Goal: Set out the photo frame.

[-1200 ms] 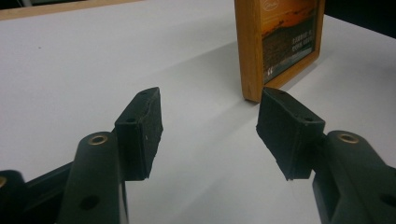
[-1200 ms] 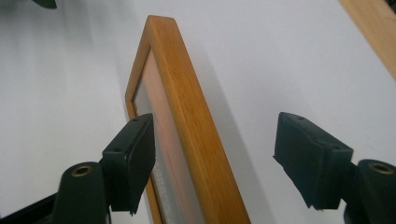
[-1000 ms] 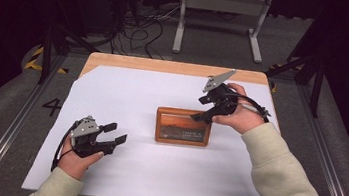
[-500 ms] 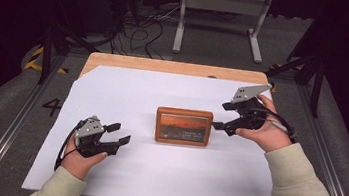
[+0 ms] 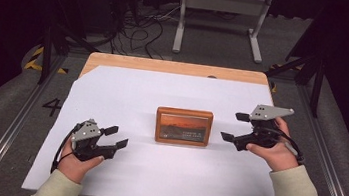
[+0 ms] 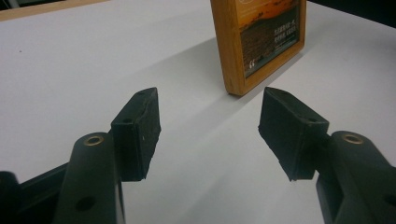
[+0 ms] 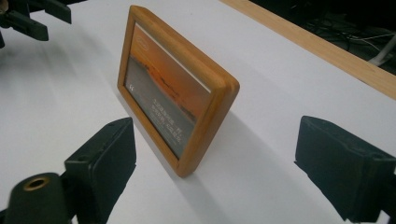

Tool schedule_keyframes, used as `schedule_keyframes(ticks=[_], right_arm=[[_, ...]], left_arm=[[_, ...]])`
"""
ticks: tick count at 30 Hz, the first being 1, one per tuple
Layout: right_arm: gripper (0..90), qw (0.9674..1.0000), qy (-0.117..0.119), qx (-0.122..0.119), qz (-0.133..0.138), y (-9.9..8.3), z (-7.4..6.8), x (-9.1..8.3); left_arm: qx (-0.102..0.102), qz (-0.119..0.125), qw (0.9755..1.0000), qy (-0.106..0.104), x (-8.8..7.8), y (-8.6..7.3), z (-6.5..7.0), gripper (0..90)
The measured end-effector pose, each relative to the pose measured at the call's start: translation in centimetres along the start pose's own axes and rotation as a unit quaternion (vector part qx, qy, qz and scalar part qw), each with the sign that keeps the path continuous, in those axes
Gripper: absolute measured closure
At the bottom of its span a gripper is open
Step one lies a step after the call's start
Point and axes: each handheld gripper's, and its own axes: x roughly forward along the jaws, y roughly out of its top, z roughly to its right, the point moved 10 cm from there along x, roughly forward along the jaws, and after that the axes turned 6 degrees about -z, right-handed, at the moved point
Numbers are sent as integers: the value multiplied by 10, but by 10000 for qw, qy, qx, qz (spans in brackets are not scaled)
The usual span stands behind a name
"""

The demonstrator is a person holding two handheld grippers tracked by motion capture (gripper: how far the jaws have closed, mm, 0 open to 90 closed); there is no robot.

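I see the wooden table point(image 5: 176, 68) under a white sheet point(image 5: 153, 176), and the wooden picture frame point(image 5: 183, 126) stands upright near its middle, holding a sunset print with small lettering behind its glass; nothing touches it. My right gripper point(image 5: 235, 126) sits just right of the frame, its jaws having just been opening, now spread with nothing between them; my left gripper point(image 5: 116, 136) rests on the sheet to the frame's left, well apart, jaws spread and empty.
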Motion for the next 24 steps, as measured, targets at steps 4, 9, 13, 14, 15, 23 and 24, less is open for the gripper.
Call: schedule_keyframes(ticks=[4, 9, 13, 14, 15, 23, 24], right_arm=[[127, 9994, -127, 138, 298, -10, 1, 0], [124, 9986, -109, 312, 404, -28, -1, 4], [124, 9977, -116, 413, 526, -37, -4, 4], [124, 9978, -112, 412, 504, -41, -5, 5], [124, 9976, -100, 439, 522, -43, -5, 5], [138, 9971, -16, 500, 576, -72, -6, 17], [135, 9971, 22, 506, 563, -76, -5, 19]], left_arm=[[-35, -8, 10000, 0, -1, -2, 1, 388], [-3, 7, 10000, 26, -1, -1, -1, 388], [-28, 25, 10000, 26, -2, -1, 0, 389], [-23, 31, 10000, 24, -2, -1, 0, 388], [14, 37, 10000, 43, -3, -1, -1, 388], [4, -16, 10000, -28, -7, -6, 4, 388], [-23, 4, 10000, -41, -7, -7, 5, 387]])
